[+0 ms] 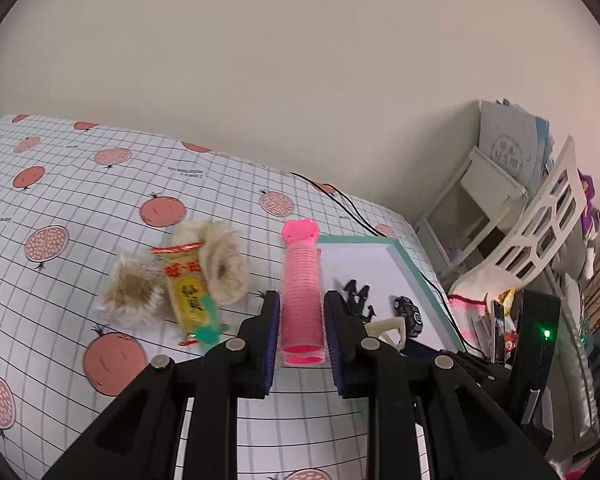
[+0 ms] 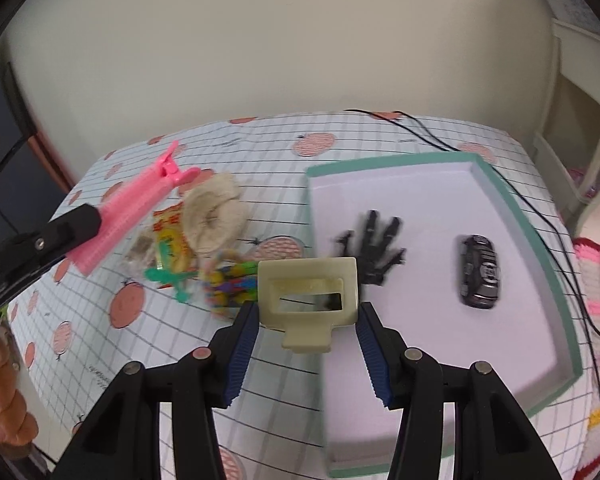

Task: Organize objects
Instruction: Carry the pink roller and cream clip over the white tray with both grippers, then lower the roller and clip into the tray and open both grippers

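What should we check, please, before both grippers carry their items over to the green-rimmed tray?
1. Left gripper shut on the pink hair roller: ok.
2. Right gripper shut on the beige hair clip: ok, pads touch both sides.
3. Free floor in the tray: ok, bare white area near its far rim.
4. Black claw clip and toy car clear of the drop spot: cannot tell, the beige clip hangs close to the claw clip.
5. Black cable along the tray's outer edge: ok, lying outside it.
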Demonstrator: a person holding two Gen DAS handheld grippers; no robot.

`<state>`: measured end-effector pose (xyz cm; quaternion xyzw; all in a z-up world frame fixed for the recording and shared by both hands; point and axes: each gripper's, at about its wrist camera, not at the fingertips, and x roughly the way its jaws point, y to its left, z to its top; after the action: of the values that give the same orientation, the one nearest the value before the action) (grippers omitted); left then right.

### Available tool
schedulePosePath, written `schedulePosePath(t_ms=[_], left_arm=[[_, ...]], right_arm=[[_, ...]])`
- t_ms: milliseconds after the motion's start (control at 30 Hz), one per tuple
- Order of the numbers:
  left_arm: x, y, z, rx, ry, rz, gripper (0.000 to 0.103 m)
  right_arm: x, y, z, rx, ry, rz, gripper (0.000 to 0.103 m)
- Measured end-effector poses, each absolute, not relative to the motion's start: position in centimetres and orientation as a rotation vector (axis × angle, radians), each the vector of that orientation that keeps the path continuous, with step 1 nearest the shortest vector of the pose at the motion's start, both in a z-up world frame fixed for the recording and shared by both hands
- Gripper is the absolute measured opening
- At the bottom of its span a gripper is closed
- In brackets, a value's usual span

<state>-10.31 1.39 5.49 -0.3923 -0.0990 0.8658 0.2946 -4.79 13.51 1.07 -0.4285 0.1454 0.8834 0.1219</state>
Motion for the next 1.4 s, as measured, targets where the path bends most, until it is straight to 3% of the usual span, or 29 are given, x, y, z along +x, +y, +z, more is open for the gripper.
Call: schedulePosePath(t_ms=[833, 1400], left_arm=[[-4.9, 14.7, 2.4, -1.101, 0.056, 2.215, 0.023], [-4.1, 18.1, -1.5, -1.238, 0.152, 2.160, 0.024]], right_arm=[[0.8, 23.1, -1.6, -1.267, 0.502, 2.335, 0.053], [1.1, 24.4, -3.6, -1.356, 0.574, 2.240, 0.053]])
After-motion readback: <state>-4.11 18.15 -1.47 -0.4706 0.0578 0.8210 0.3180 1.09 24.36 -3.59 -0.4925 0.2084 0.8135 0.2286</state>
